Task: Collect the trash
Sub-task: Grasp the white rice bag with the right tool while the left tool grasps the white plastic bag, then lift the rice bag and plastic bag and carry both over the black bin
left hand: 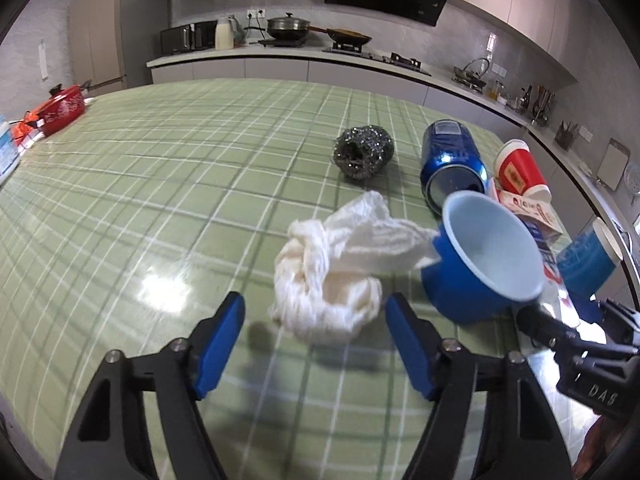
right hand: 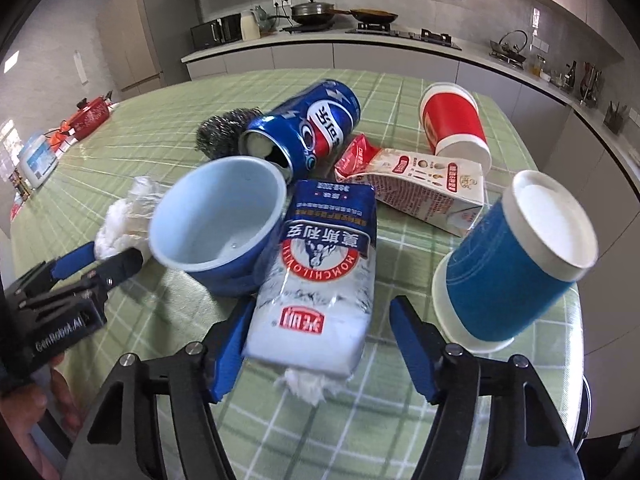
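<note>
- Your left gripper point(left hand: 316, 340) is spread wide, blue pads either side of the crumpled white paper towel point(left hand: 332, 276), lower centre of the left wrist view. Nothing pinched yet.
- Towel: soft and probably very light, likely to collapse under the pads. Take it at the bunched lower lobe, not the loose flap that reaches toward the blue enamel mug point(left hand: 484, 256).
- Your right gripper point(right hand: 320, 344) is also spread, straddling the near end of the white-and-blue plastic tissue pack point(right hand: 320, 280), centre of the right wrist view. Left pad looks close to the wrapper; I can't tell whether they touch.
- Pack: squashy, slick film; grip across its width, firmly.
- Other trash on the green checked tablecloth point(left hand: 160, 200): blue dented soda can point(right hand: 308, 128), red paper cup point(right hand: 456, 124), blue-sleeved paper cup point(right hand: 512, 264), flattened milk carton point(right hand: 424, 184). The cups and can will probably roll and crush easily.
</note>
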Demonstrator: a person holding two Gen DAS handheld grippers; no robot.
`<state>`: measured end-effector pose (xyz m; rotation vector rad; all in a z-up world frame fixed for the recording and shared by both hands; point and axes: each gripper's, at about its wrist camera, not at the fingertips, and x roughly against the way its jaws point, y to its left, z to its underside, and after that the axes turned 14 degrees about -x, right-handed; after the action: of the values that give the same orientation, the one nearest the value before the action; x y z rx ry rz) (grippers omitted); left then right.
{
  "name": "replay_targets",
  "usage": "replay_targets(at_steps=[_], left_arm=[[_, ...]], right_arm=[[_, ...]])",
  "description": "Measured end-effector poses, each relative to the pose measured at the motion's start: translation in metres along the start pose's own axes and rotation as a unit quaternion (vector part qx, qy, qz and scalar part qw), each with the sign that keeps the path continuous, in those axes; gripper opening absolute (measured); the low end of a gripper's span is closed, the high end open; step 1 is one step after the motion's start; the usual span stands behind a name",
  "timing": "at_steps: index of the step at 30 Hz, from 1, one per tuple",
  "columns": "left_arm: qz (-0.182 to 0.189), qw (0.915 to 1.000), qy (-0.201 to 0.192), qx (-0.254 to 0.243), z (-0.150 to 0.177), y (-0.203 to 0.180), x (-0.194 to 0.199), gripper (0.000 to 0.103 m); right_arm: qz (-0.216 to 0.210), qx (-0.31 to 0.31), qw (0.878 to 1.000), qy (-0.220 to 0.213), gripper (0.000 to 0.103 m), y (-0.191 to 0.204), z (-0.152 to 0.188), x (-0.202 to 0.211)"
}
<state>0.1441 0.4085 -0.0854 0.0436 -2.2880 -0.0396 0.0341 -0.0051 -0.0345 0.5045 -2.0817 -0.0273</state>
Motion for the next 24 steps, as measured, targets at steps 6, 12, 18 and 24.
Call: replay_targets(at_steps=[6,12,18,24], left_arm=[[0.011,0.9999,0.008,-0.006,-0.011,0.002,-0.013,0.070],[0.012,0.9998,0.012,-0.009,-0.014,0.004,-0.016,0.050],[0.001,1.0000,-0.004,-0.009,-0.012,0.004,-0.004,0.034],[-0.003,0.9999,-0.012,-0.001,-0.002,0.000,0.015,0.033]], right_arm=[[0.004,-0.005,1.000,0.008,0.062,0.000,-0.006,-0.014],[0.016,0.006,1.000,-0.003,0.056,0.005,-0.011,-0.020],[0.011,0.005,1.000,-0.006,0.055,0.006,-0.012,-0.019],[0.002,0.002,1.000,-0.012,0.054,0.003,-0.005,-0.006]])
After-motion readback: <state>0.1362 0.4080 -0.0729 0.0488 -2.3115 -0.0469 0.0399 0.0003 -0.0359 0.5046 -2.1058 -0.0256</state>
